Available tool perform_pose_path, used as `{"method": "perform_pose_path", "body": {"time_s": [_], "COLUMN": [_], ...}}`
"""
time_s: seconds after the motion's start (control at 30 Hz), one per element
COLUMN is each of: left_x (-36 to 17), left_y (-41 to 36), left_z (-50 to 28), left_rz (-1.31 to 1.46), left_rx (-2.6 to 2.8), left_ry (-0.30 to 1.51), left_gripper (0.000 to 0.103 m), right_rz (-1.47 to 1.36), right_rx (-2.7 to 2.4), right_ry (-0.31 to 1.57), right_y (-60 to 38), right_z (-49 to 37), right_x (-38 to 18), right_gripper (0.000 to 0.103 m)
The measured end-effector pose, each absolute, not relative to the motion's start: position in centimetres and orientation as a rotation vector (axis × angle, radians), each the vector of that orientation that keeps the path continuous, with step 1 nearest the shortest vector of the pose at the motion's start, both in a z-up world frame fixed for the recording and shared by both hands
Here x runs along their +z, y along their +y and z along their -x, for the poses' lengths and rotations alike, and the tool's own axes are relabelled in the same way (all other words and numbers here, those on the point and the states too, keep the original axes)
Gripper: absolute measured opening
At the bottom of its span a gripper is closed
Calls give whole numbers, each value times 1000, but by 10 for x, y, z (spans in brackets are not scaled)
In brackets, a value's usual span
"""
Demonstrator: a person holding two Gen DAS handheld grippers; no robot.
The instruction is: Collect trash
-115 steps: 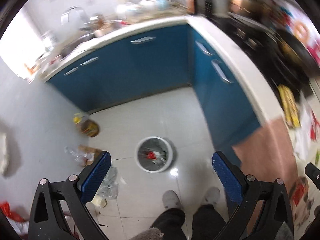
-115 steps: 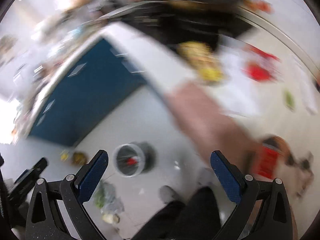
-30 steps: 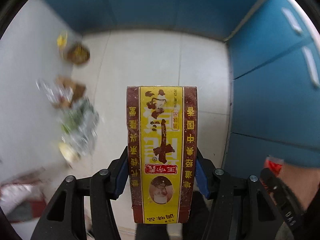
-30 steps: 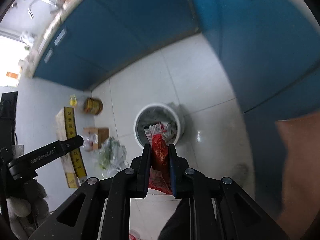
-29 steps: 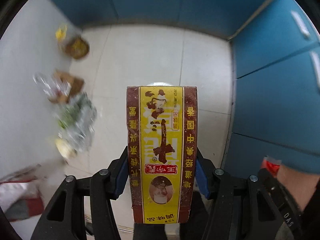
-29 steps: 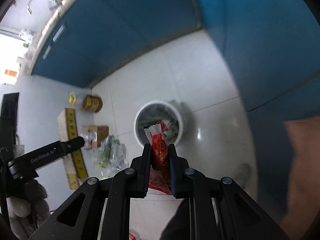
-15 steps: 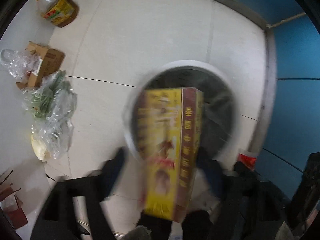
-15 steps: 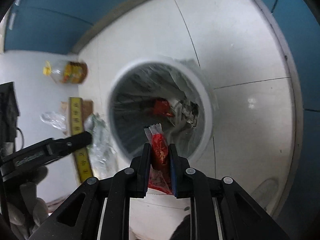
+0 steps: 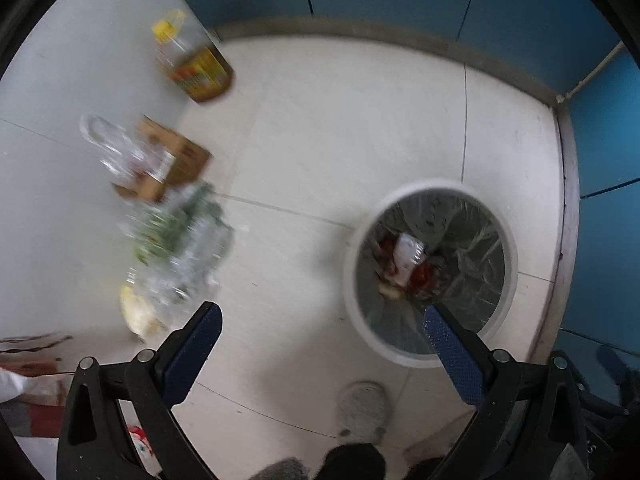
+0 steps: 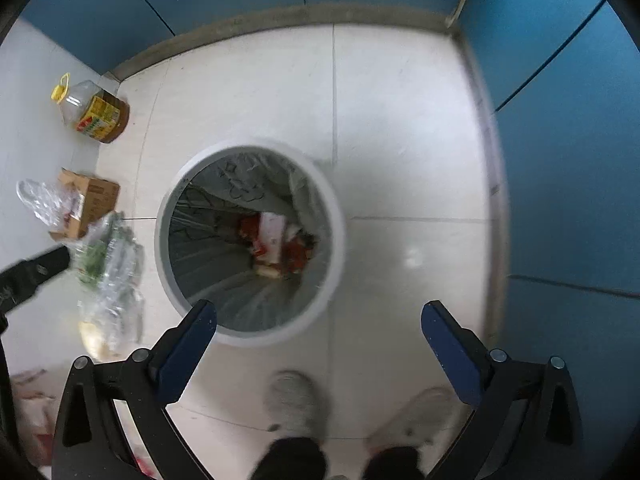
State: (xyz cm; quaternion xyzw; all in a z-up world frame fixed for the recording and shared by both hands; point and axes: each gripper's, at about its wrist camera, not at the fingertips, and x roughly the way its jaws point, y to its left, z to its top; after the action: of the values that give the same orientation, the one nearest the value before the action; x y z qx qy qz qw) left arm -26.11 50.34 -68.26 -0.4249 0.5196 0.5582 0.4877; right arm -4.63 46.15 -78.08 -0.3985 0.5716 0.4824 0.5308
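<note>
A round white trash bin (image 9: 508, 264) with a clear liner stands on the tiled floor; it also shows in the right wrist view (image 10: 338, 236). Red and white packets and wrappers (image 9: 412, 264) lie at its bottom, also seen in the right wrist view (image 10: 276, 240). My left gripper (image 9: 320, 340) is open and empty above the floor, just left of the bin. My right gripper (image 10: 318, 336) is open and empty above the bin's near right edge.
An oil bottle (image 10: 94, 110), a cardboard box (image 10: 90, 200) and clear plastic bags with greens (image 10: 108, 264) lie left of the bin. Blue cabinets (image 10: 560, 140) close off the back and right. The person's shoes (image 10: 294, 404) are below.
Both grippers have opened. The yellow-and-brown box left my left gripper and the red packet left my right gripper; both grippers are now empty, and more packets lie in the bin.
</note>
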Motion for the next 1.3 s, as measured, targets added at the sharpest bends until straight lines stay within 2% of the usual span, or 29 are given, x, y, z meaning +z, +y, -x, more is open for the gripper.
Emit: {"method": "perform_pose_path", "body": {"time_s": [0.2, 0.73, 1.0, 1.3], "left_x": [-590, -349, -270, -219], "left_y": [474, 370, 331, 308], "left_z": [260, 246, 234, 214], "left_rz": [997, 938, 894, 835], "left_rx": [1363, 1294, 1267, 1282], "left_ry": [1198, 1094, 1041, 1003], "left_gripper": [103, 103, 103, 103], "right_rz": [968, 890, 772, 590], "right_rx": [1211, 1302, 1313, 1363], "right_ry": [1274, 1246, 1159, 1143], "right_y": [437, 345, 298, 263], "right_z": [41, 31, 6, -27], "right_x": [-675, -400, -283, -206], "right_gripper": [103, 103, 103, 103]}}
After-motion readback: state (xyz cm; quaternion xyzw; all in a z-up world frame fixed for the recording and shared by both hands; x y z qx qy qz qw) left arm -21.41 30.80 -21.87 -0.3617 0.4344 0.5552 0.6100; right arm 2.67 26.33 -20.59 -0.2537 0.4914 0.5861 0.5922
